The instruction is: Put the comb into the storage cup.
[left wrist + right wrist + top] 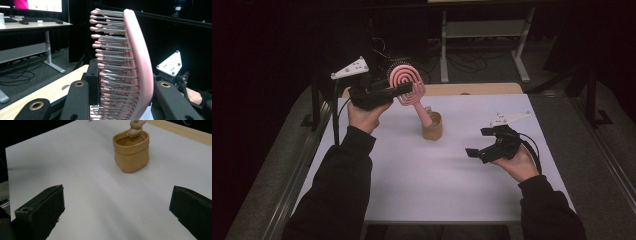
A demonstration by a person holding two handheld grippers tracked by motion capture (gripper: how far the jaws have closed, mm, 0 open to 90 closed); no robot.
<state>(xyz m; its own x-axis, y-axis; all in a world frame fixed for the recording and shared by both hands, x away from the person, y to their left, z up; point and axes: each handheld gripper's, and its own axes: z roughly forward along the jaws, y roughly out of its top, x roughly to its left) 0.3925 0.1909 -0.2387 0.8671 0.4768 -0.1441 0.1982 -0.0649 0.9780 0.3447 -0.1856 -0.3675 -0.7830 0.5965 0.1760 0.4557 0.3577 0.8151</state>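
A pink hairbrush (404, 75) stands tilted above the table, its round head up and to the left. My left gripper (407, 89) is shut on that head. In the left gripper view, the bristles (112, 62) and pink back (140, 62) sit between the black jaws of the left gripper (125, 100). The handle (424, 116) slants down, and its tip (136, 128) is at the mouth of a tan soft cup (432, 127) (131, 155). My right gripper (479, 142) (117, 212) hovers open and holds nothing, to the right of the cup and nearer the front.
A white sheet (437, 175) covers the tabletop, with a wooden edge (472, 89) along the back. Behind it stands a metal desk frame (482, 30) with cables on the floor. A desk with a monitor (37, 5) is far left in the left gripper view.
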